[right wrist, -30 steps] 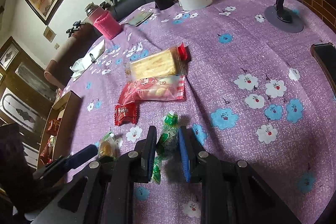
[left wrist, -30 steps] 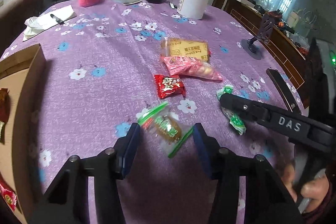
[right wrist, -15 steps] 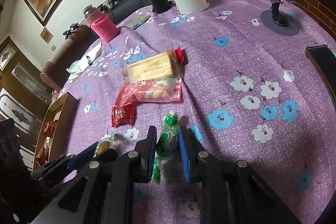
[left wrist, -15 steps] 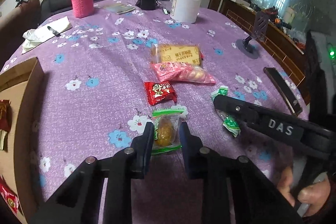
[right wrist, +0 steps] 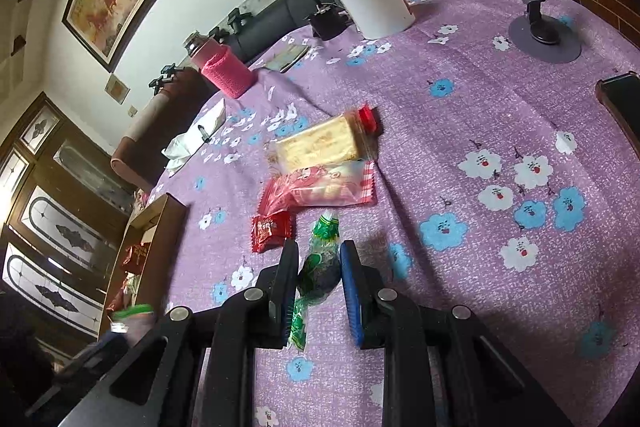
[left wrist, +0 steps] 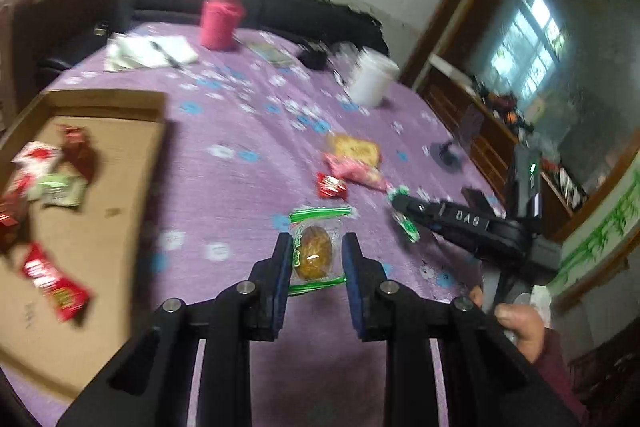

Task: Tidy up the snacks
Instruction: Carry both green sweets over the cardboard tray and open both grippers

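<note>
1. Green-trimmed cake packet is pinched between the left gripper jaws, lifted above the purple tablecloth; view is motion-blurred.
2. Cardboard box sits at 9 o'clock from that packet and already has snacks in it. Likely drop target.
3. Right gripper is narrow, clamped on a green candy; can't tell if it's off the cloth.
4. On the cloth at 12 o'clock of the right gripper: red packet, pink bag, cracker pack.
5. Risks:
   - slick film wrapper may slip out mid-swing
   - too much squeeze may crush the cake
   - candy tail hangs loose and could snag
   - grippers are near each other and could collide
</note>
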`<state>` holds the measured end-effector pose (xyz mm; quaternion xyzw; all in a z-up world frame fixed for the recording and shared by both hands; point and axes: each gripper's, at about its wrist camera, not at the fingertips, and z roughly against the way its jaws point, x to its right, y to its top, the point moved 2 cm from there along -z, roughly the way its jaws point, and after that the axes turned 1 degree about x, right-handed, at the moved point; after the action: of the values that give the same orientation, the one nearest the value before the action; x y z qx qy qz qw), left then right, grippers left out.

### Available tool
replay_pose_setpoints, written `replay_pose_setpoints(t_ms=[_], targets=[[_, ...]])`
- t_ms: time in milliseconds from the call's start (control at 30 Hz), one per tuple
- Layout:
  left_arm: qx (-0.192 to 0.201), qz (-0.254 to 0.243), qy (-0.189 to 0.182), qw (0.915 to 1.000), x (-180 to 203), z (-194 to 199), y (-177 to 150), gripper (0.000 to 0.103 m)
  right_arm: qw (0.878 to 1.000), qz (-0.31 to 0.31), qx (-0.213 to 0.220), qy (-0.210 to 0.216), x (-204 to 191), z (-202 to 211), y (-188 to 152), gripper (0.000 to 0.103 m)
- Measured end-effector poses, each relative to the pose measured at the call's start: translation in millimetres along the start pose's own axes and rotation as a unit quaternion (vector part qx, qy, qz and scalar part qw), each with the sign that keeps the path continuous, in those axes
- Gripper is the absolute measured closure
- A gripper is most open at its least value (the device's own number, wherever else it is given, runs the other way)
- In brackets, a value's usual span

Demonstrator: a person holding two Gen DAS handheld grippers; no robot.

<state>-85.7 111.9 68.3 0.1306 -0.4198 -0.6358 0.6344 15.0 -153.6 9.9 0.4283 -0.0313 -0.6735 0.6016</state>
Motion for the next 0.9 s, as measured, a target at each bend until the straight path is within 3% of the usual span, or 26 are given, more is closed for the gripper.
replay_pose_setpoints(t_ms=[200, 333, 433, 700, 900], targets=[[0.041, 0.05, 0.05, 0.9967, -65.0, 58.0, -4.1, 0.079, 1.0, 0.023, 0.001, 0.009, -20.5, 3.4, -6.9, 0.08], [0.054, 0.088, 0.099, 0.9897, -118.8, 81.2, -12.2, 0.079, 0.998, 0.057, -0.021, 0.03, -61.1, 6.5, -29.1, 0.08], [0.061, 0.114, 0.115, 0.9849, -145.1, 92.1, -17.8, 0.079, 0.995, 0.085, -0.036, 0.046, -97.1, 3.5, -39.9, 0.08], [0.058, 0.163, 0.133, 0.9759, -191.7, 94.2, -30.4, 0.079, 0.974, 0.177, -0.099, 0.105, -211.9, -28.1, -79.8, 0.079], [0.06, 0.173, 0.143, 0.9727, -208.8, 90.8, -31.5, 0.078, 0.955, 0.216, -0.161, 0.128, -261.2, -65.9, -124.0, 0.079]])
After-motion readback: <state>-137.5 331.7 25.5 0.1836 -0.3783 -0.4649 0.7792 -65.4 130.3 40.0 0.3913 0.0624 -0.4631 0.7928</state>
